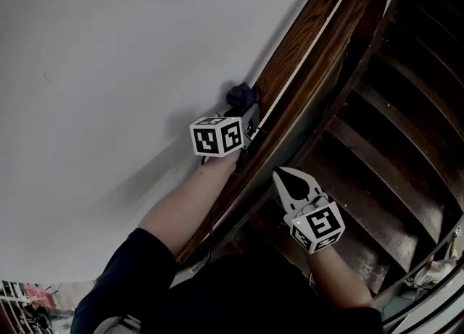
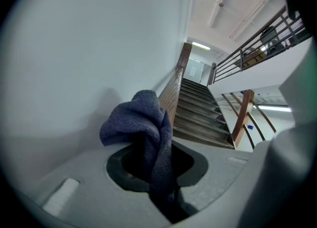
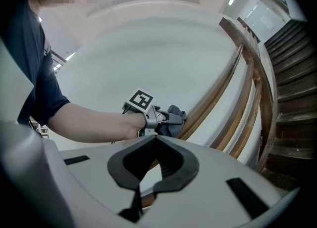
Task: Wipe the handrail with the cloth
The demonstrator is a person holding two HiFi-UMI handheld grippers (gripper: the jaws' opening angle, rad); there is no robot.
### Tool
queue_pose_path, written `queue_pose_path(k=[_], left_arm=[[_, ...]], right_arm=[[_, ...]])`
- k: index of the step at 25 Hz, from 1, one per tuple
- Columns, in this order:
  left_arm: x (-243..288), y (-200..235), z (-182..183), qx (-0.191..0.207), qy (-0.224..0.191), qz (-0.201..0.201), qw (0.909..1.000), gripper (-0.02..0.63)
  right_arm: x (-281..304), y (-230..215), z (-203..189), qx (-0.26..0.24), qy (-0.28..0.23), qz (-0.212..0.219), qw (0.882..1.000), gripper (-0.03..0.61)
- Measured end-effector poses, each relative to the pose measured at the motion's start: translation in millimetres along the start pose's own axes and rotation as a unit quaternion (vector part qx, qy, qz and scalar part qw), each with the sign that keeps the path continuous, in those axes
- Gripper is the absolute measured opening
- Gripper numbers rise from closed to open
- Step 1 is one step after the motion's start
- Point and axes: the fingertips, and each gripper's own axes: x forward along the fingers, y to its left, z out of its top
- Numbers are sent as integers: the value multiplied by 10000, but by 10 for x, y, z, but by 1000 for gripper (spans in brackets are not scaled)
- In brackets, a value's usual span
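Note:
A dark blue cloth (image 1: pixel 242 95) is bunched against the sloping wooden handrail (image 1: pixel 304 50) by the white wall. My left gripper (image 1: pixel 246 111) is shut on the cloth (image 2: pixel 143 123), which hangs out through its jaws and hides the fingertips. In the left gripper view the handrail (image 2: pixel 171 91) climbs away just past the cloth. My right gripper (image 1: pixel 278 172) hangs to the right of the rail and below it, over the stairs, jaws shut with nothing between them. The right gripper view shows its own shut jaws (image 3: pixel 154 137) and, beyond them, the left gripper (image 3: pixel 166 118) with the cloth (image 3: pixel 176 114) at the handrail (image 3: pixel 218 91).
Dark wooden stairs (image 1: pixel 391 151) fall away on the right. The white wall (image 1: pixel 109 72) fills the left. A second rail and stringer (image 3: pixel 257 98) run under the handrail. An upper landing with metal railing (image 2: pixel 257 39) stands far off.

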Motion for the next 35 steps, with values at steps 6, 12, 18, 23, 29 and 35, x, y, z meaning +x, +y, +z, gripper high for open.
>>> queue_pose_path(k=[6, 12, 18, 23, 29, 35], left_arm=[[157, -173, 198, 120, -54, -106, 9999, 78], [48, -169, 17, 76, -94, -101, 9999, 77], [-404, 100, -486, -208, -30, 156, 9997, 77], [-862, 399, -1014, -643, 31, 540, 9965, 77], [-1431, 763, -1641, -1177, 6, 1062, 9873, 78], [-1894, 1031, -2075, -1452, 6, 1452, 9787, 78]], right_arm=[[-40, -5, 245, -159, -196, -40, 9997, 8], [-64, 68, 79, -61, 16, 83, 9999, 8], [-12, 375, -39, -158, 225, 486, 9984, 8], [77, 686, -179, -248, 448, 984, 9938, 8], [191, 1097, -373, -343, 776, 1625, 9830, 8], [290, 1450, -506, -416, 981, 2014, 9737, 8]])
